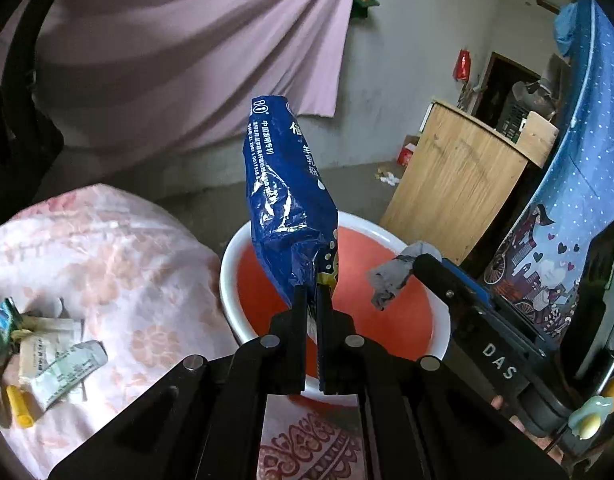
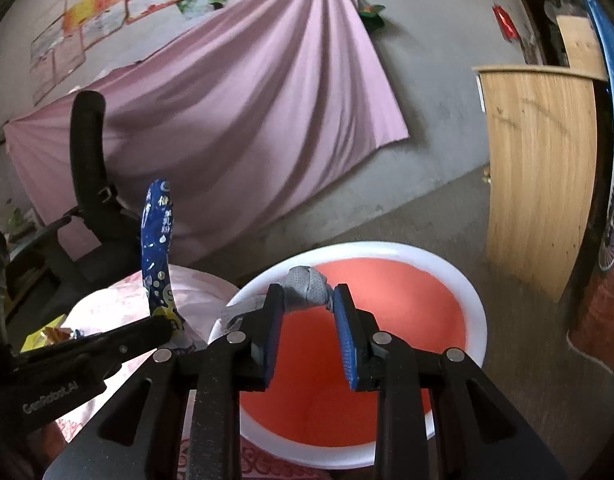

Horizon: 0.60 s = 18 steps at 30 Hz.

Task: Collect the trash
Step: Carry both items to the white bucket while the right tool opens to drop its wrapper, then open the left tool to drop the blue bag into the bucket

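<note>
on the left, loose trash scattered over the floral bedding. left gripper clenched on the bottom edge of a blue foil packet, standing upright over the white-rimmed red basin. right gripper pinching a crumpled grey wad above that basin. further right, a wooden cabinet.

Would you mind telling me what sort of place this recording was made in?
Most likely a lived-in room of a home, perhaps a bedroom. A pink sheet hangs across a bare grey wall, a floral quilt lies beside a red and white basin, and a wooden cabinet stands on a concrete floor.
</note>
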Tool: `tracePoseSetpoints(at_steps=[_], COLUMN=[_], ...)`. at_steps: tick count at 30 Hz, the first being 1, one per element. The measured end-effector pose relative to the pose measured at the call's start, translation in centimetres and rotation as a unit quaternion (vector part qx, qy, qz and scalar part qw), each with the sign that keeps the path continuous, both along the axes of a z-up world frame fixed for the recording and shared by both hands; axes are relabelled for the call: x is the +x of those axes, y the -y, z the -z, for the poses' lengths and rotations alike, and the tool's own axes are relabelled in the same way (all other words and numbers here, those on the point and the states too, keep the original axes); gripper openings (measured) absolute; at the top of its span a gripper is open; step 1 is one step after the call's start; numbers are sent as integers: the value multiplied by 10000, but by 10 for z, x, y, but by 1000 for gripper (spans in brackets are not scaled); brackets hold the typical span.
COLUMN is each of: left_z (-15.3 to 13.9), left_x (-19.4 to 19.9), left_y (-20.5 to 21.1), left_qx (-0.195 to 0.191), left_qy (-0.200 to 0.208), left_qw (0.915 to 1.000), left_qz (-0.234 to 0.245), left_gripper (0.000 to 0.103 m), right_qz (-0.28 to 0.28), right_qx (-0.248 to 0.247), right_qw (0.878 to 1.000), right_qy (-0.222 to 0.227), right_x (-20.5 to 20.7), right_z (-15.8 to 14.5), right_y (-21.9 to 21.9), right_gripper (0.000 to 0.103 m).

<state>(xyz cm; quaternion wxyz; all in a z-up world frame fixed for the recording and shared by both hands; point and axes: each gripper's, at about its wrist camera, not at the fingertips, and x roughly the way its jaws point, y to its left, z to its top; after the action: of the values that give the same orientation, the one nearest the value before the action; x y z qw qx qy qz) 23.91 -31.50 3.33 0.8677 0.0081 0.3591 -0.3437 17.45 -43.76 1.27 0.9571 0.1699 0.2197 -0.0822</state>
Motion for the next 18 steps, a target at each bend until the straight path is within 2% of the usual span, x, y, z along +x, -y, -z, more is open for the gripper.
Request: tracePoseSetpoints(at_steps=[4,7,9,10,13,15,18], left_z=[2,5,5,3,0,-3,-11], left_x=[7,8,8,8,4,1,-8], left_y=[-4,-11,-15,-19,-37,-50,-72], left_qx=[-3,-64,-88,-115,-229,-331,-476], left_qy=[-117,-193,-175,-152,-84,12,300], left_qw=[9999,9997,9997,9996,9990,9981,9951], left_qz=[-65,-109,-176,-222,-365,-518,-813], left_gripper=[6,15,20,20,21,30,35], right_qz=[25,27,31,35,34,5,-67], right_qx=[57,63,70,72,47,0,-122], right_qw=[9999,9999,9999,9999,10000,10000,9995], right_qy=[-91,-131,-143,-135,-50,55,284], right_x=[2,3,4,4,2,1,-3], right_z=[2,2,3,2,-1,-5,-13], right_y=[3,3,4,4,1,-2,-10], right_gripper=[33,34,40,44,45,47,50])
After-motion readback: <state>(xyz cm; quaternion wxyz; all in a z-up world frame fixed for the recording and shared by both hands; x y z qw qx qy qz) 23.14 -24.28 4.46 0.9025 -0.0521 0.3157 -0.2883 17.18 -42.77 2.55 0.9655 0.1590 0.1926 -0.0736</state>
